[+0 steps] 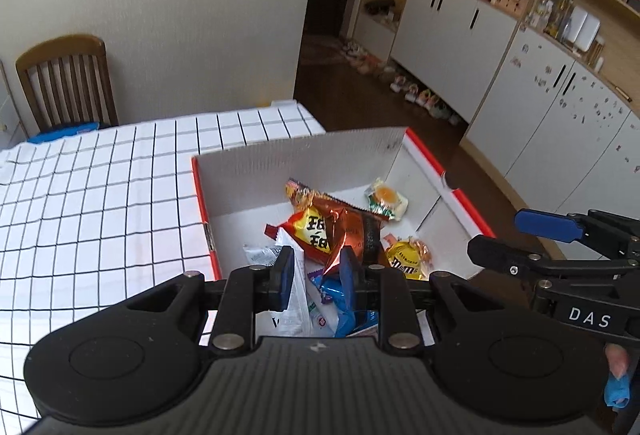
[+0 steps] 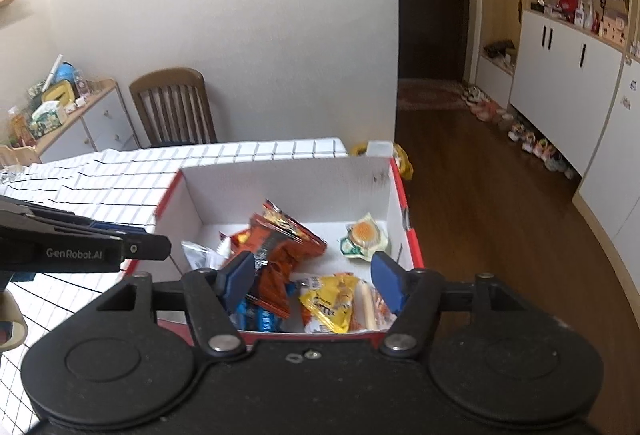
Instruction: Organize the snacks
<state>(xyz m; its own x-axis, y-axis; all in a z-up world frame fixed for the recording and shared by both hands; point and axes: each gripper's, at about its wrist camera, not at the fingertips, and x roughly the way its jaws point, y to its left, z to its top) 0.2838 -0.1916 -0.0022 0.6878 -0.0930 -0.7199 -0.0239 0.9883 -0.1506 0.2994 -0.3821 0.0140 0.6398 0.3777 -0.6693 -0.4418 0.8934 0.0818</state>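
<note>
A red-and-white cardboard box stands at the table's right end and holds several snack packets. Among them are an orange foil bag, a yellow M&M's bag, a pale wrapped cake, a blue packet and a white sachet. My left gripper hovers over the box's near left part, jaws partly open with nothing between them. My right gripper hangs over the box's near edge, wide open and empty.
The table has a white cloth with a black grid. A wooden chair stands behind it. A cluttered sideboard is at the far left. White cabinets and shoes line the wood floor to the right.
</note>
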